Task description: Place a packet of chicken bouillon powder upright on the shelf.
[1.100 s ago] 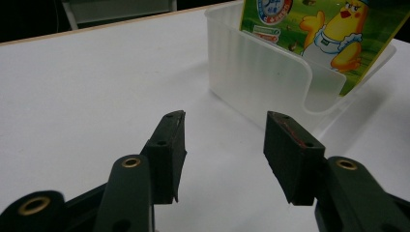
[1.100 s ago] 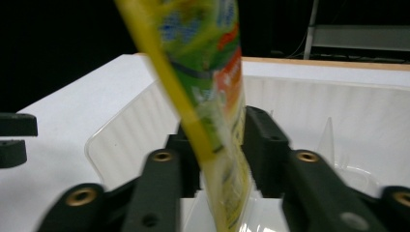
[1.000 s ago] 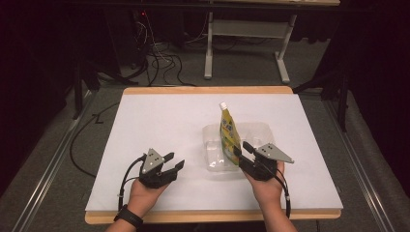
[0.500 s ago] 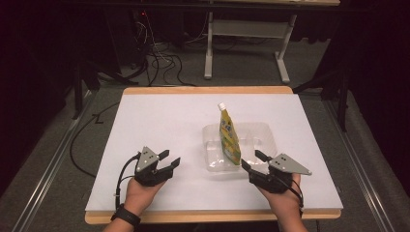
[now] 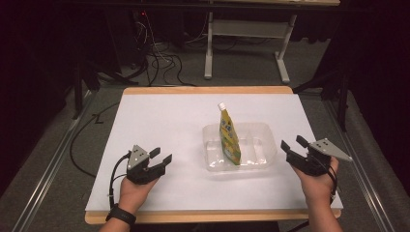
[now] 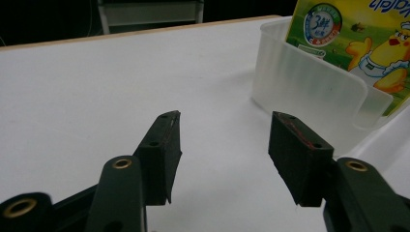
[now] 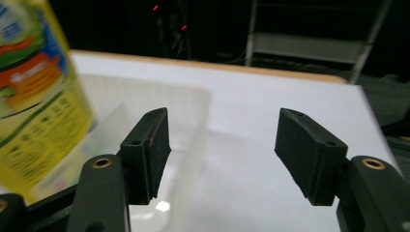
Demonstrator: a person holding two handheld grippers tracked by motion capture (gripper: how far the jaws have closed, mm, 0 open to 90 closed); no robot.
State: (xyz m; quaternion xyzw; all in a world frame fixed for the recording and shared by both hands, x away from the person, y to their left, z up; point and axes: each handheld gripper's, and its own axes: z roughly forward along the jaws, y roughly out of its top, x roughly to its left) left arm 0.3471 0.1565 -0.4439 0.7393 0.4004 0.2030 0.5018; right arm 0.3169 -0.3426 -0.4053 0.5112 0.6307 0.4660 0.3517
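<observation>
Now the pouch (image 5: 229,137) stands upright in the clear tub (image 5: 261,133), touching no jaw. The right gripper (image 5: 294,148) has just been opening and is spread and empty beside the tub; the left gripper (image 5: 161,157) is spread too. Better to draw both away gently, so the pouch does not tip. Its base is blurred behind the tub wall.

Open tool (image 6: 222,145) beside pouch's (image 6: 358,43) tub (image 6: 309,92).

Between my left gripper (image 5: 161,156) and the tub (image 5: 261,130) lies bare table (image 5: 159,116); the pouch (image 5: 229,140) probably blocks the tub's middle.
</observation>
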